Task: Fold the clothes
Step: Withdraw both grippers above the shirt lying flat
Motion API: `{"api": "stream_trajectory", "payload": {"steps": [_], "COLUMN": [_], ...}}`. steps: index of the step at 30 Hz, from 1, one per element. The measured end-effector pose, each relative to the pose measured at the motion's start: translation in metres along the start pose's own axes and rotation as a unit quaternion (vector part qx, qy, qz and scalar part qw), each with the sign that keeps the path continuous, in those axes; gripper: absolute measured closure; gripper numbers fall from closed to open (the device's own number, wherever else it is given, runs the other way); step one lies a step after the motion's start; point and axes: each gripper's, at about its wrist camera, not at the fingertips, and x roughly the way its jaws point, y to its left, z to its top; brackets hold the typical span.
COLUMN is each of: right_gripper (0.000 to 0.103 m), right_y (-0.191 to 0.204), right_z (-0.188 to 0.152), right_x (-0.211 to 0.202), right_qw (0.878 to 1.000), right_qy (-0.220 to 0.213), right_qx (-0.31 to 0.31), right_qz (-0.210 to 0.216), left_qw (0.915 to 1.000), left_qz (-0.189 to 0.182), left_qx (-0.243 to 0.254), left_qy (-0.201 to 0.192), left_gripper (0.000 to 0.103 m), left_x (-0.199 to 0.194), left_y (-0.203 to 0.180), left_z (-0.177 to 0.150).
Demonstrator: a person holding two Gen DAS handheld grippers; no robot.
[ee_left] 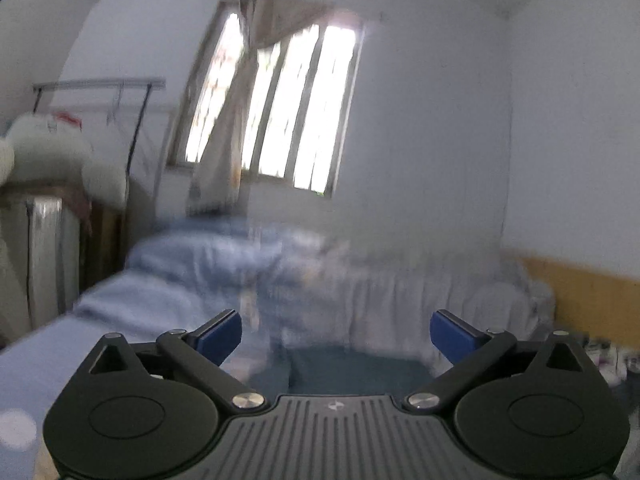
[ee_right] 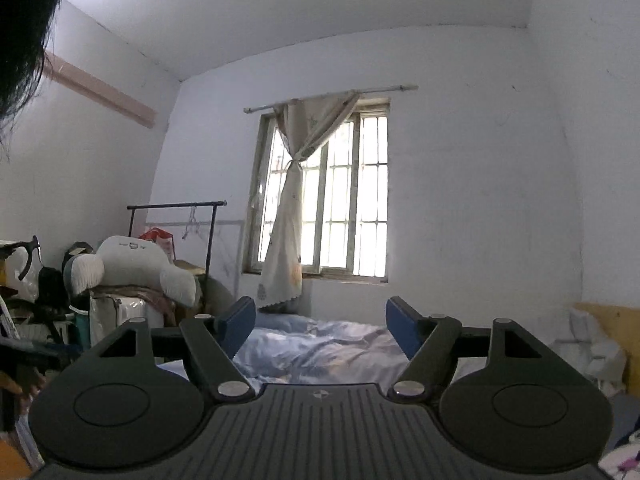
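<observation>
Clothes to be folded could not be made out for certain in either view; the only cloth near the tools was rumpled pale blue bedding [ee_right: 320,344] spread over a bed straight ahead.

Nearest the left camera, the left gripper [ee_left: 336,336] had its 2 blue-padded fingers [ee_left: 220,336] spread wide apart, with nothing between them. That view was blurred and tilted. Past the fingers lay the blue bedding [ee_left: 192,272], and to its right a white sheet [ee_left: 420,300] hung down in folds.

Nearest the right camera, the right gripper [ee_right: 320,330] also stood open and empty, its 2 blue pads apart, pointing about level at the bed.

Farther off, on the left, a white plush toy [ee_right: 132,260] sat on stacked boxes in front of a black clothes rail [ee_right: 176,206]. On the far wall was a barred window [ee_right: 340,196] with a tied-back cream curtain [ee_right: 288,220]. Dark hair [ee_right: 24,32] filled the top left corner.
</observation>
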Motion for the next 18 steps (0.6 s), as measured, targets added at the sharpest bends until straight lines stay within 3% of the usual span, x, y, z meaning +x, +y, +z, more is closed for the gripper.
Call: {"api": "stream_trajectory", "payload": {"steps": [4, 8, 10, 13, 16, 18], "right_gripper": [0.029, 0.029, 0.030, 0.033, 0.048, 0.048], "right_y": [0.000, -0.007, -0.018, -0.052, -0.080, -0.088], "right_z": [-0.035, -0.087, -0.123, -0.180, -0.237, -0.270], "right_x": [0.002, 0.021, 0.033, 0.048, 0.058, 0.062], "right_qw": [0.999, 0.996, 0.991, 0.972, 0.943, 0.923], "right_qy": [0.036, 0.085, 0.131, 0.220, 0.313, 0.361], "right_qx": [0.022, 0.024, 0.022, 0.063, 0.081, 0.082], "right_qz": [0.000, -0.004, -0.017, -0.047, -0.086, -0.105], "left_qw": [0.9971, 0.9877, 0.9832, 0.9781, 0.9769, 0.9768], "left_qz": [-0.010, -0.010, 0.001, 0.035, 0.055, 0.062], "left_qx": [0.031, 0.059, 0.058, 0.042, 0.036, 0.042], "left_qy": [0.069, 0.144, 0.173, 0.201, 0.203, 0.201], "left_gripper": [0.000, 0.003, 0.015, 0.020, 0.021, 0.021], "left_x": [0.015, 0.040, 0.053, 0.066, 0.073, 0.075], "left_y": [-0.029, -0.053, -0.055, -0.053, -0.055, -0.060], "left_z": [-0.048, -0.108, -0.134, -0.163, -0.179, -0.185]}}
